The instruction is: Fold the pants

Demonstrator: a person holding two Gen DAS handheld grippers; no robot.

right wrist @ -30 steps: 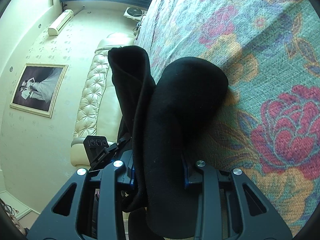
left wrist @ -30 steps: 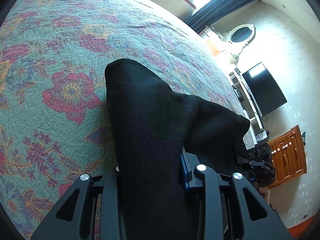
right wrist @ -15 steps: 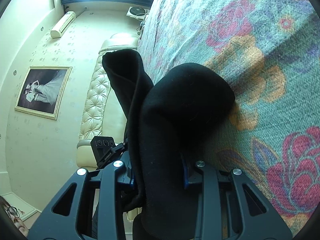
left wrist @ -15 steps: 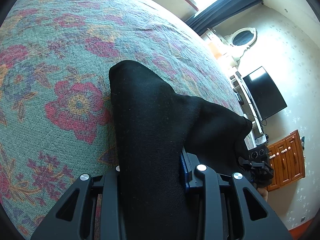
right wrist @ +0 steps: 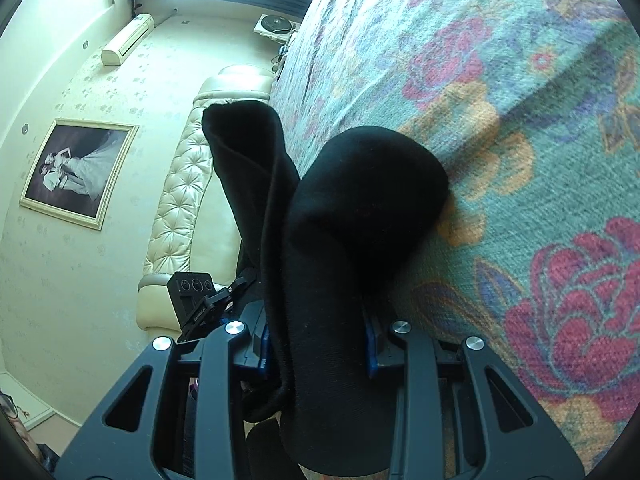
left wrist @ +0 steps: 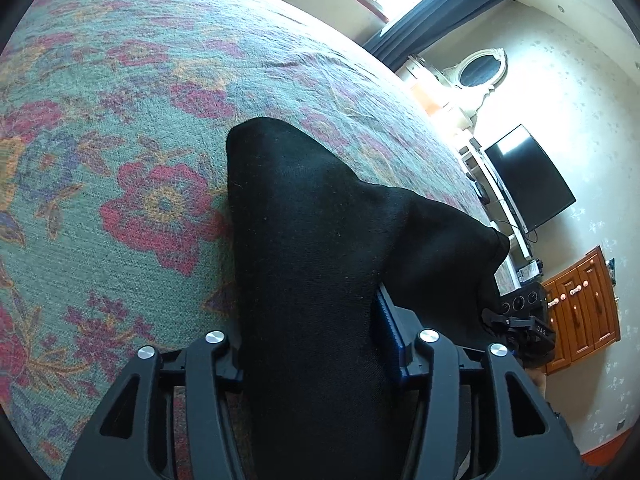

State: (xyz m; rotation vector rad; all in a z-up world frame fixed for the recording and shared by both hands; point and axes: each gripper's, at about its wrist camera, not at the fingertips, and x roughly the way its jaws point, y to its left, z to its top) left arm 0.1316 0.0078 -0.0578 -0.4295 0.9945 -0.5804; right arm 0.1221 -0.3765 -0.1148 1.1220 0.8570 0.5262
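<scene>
Floral bedspread (left wrist: 120,120) underlies black pants (left wrist: 312,260) clamped by both grippers' jaws.

the pants (left wrist: 312,264) are plain black cloth, bunched into thick rounded folds. one fold rises off the floral bedspread (left wrist: 132,128), its lower side against it. in the right wrist view the pants (right wrist: 344,240) form two lobes, the right one touching the bedspread, the left standing clear beyond its edge.
</scene>
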